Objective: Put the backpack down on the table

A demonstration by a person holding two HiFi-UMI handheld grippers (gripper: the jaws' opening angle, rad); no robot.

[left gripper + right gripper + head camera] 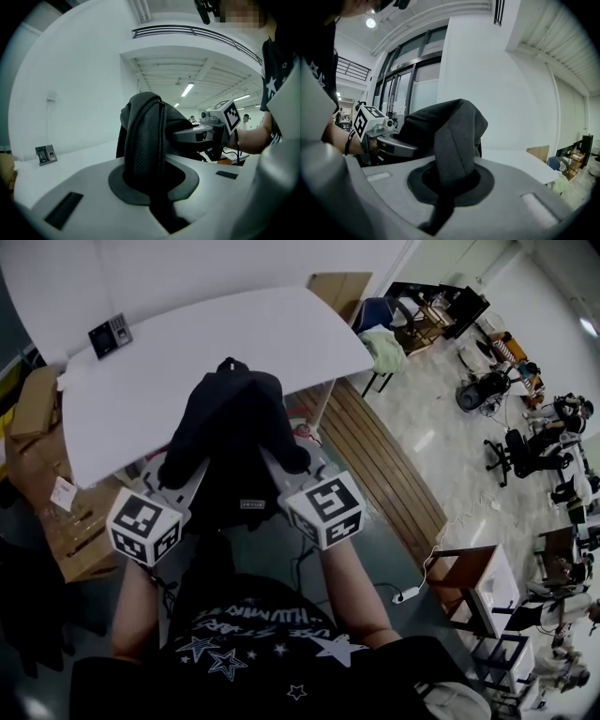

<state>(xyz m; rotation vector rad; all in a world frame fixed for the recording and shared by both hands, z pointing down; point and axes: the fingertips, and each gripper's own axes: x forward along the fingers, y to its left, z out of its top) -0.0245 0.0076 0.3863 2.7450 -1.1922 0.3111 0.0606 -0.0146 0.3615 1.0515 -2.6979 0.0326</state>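
Observation:
A black backpack [230,442] hangs between my two grippers at the near edge of the white table [187,362], its top over the tabletop. My left gripper [183,474] is shut on a black ribbed shoulder strap [145,140], which runs up out of the jaws of the left gripper [150,185]. My right gripper [286,465] is shut on a dark grey fabric strap [457,140], pinched in the jaws of the right gripper [450,185]. Each gripper view also shows the other one: the right gripper [220,122] and the left gripper [370,124] beside the bag.
A small keypad device [111,334] lies at the table's far left corner. Cardboard boxes [37,456] stand to the left of the table. A chair with green cloth [384,345] stands beyond the right corner. A wooden stool [473,582] is on the floor at right.

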